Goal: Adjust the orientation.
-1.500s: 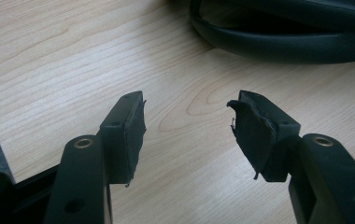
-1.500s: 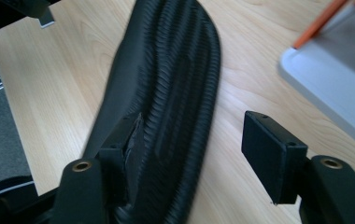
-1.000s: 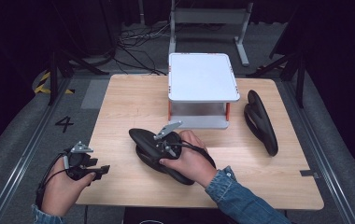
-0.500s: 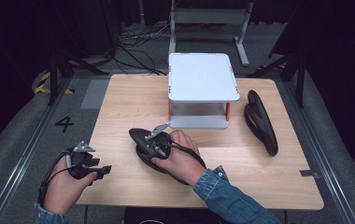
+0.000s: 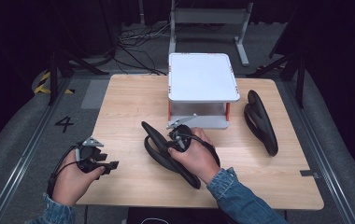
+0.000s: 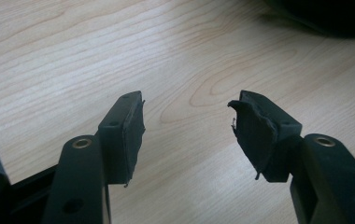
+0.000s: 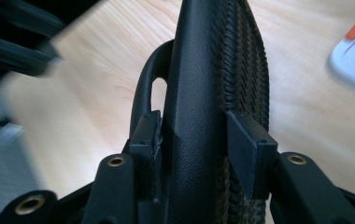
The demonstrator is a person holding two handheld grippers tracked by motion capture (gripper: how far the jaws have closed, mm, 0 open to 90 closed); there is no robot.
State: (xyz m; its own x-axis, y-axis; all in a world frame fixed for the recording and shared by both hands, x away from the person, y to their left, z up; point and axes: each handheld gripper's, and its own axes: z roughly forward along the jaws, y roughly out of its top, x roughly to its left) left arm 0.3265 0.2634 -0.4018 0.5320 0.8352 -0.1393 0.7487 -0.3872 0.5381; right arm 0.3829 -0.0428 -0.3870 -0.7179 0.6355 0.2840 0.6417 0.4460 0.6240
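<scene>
Right tongs (image 7: 192, 140): the jaws have just been closing and now press on both sides of a black shoe (image 7: 213, 93), one pad on the smooth leather side, the other on the woven side.
Grip point: the pads sit across the shoe's narrow upper, seemingly the slimmest part the jaws can span, which would make a steady place to lift from.
Right hand: in the high view it covers the right tongs (image 5: 181, 136) and the middle of the shoe (image 5: 159, 151), reaching in from the near edge in a denim sleeve (image 5: 241, 198).
Shoe in hand: it lies on the worktop (image 5: 129, 102) directly under the right tongs, toe pointing away and to the left of them, heel toward the person.
Left tongs (image 6: 187, 128): the jaws stand well apart with nothing between them, only bare wood grain below.
Left tongs, position: in the high view the left tongs (image 5: 102, 161) hang over the near left part of the worktop, apart from the held shoe, probably waiting as a free helper.
Beyond the right tongs: a white two-tier rack (image 5: 202, 77) with orange posts stands just past them, its lower shelf open toward them; likely where the shoe is headed.
Farther right: a second black shoe (image 5: 261, 122) lies beside the rack, well apart from both tongs.
</scene>
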